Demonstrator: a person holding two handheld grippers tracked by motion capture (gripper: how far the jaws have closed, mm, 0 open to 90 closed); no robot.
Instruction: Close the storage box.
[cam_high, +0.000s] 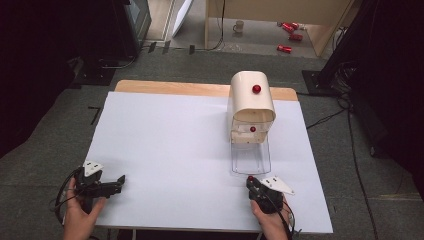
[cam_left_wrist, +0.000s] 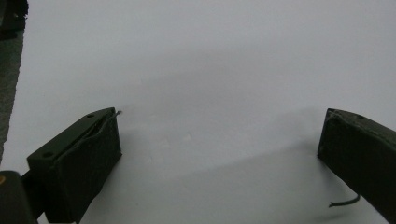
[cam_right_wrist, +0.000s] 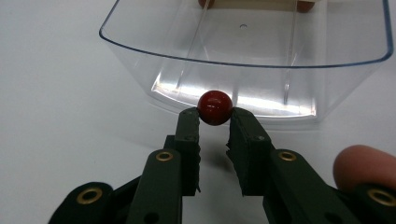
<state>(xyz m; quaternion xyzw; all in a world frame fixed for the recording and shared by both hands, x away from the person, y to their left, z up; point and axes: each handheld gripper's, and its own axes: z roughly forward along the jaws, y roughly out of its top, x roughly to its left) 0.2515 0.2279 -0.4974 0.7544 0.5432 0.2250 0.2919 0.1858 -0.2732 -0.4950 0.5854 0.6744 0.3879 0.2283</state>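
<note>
A cream drawer cabinet (cam_high: 252, 97) with a rounded top and a red knob (cam_high: 256, 89) stands at the back right of the white table (cam_high: 170, 145). Its clear plastic drawer (cam_high: 250, 157) (cam_right_wrist: 243, 51) is drawn out toward me and looks empty. My right gripper (cam_high: 251, 181) (cam_right_wrist: 215, 115) is shut on the drawer's small red ball knob (cam_right_wrist: 215, 107) at the front wall. A second red knob (cam_high: 253, 129) shows on the drawer above. At the near left corner my left gripper (cam_high: 120, 181) (cam_left_wrist: 219, 135) rests open over bare white surface, with nothing between its jaws.
The table's wooden back edge (cam_high: 170, 87) shows behind the white sheet. On the floor beyond lie a mug (cam_high: 239, 26) and red cans (cam_high: 290, 30). Cables (cam_high: 350, 130) run along the right side, and dark stands flank both back corners.
</note>
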